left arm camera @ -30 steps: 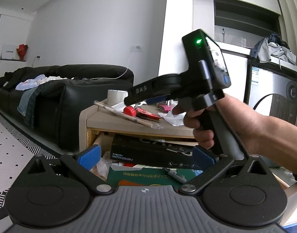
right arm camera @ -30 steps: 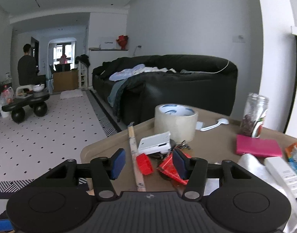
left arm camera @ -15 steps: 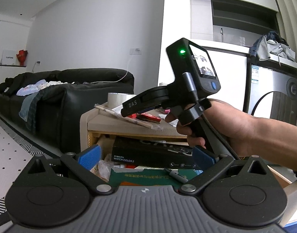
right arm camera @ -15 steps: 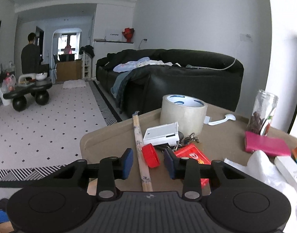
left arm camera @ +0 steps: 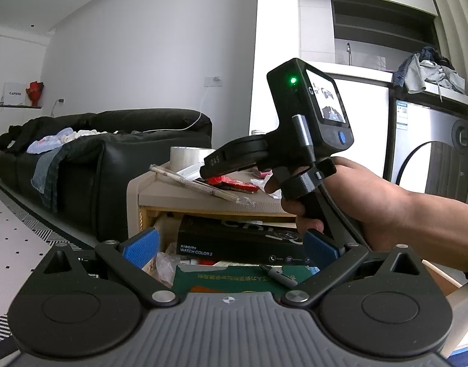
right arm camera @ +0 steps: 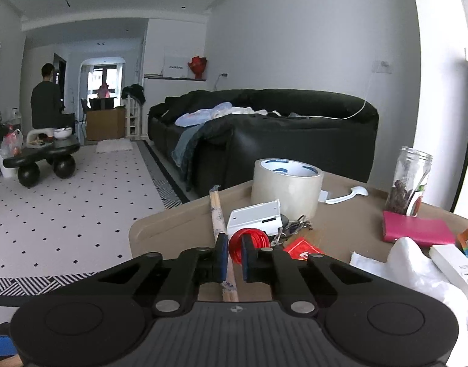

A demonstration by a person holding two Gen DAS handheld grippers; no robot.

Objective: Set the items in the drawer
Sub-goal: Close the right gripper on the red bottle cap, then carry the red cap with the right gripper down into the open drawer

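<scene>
My right gripper [right arm camera: 234,255] is shut on the paper-wrapped chopsticks [right arm camera: 216,214] that lie on the beige cabinet top [right arm camera: 350,229]. A red cap [right arm camera: 258,238] sits right behind its fingertips, touching or nearly so. In the left wrist view a hand [left arm camera: 371,205] holds the right gripper's body [left arm camera: 295,140] over the cabinet top [left arm camera: 203,197]. My left gripper [left arm camera: 230,244] hangs open and empty above the open drawer [left arm camera: 439,272]. In the drawer lie a black watch box [left arm camera: 234,238], a green booklet [left arm camera: 234,278] and a pen [left arm camera: 278,275].
On the top stand a tape roll [right arm camera: 287,186], a white box [right arm camera: 255,217], keys [right arm camera: 295,224], a red packet [right arm camera: 301,249], a pink case [right arm camera: 417,231], a glass jar [right arm camera: 408,183], a spoon [right arm camera: 347,195], tissue [right arm camera: 411,263] and a remote [right arm camera: 454,263]. A black sofa [right arm camera: 264,128] lies behind; a person [right arm camera: 47,101] stands far left.
The right gripper's fingers have closed from wide open to shut around the chopsticks, and it has shifted slightly left. The left gripper stays open over the drawer.
</scene>
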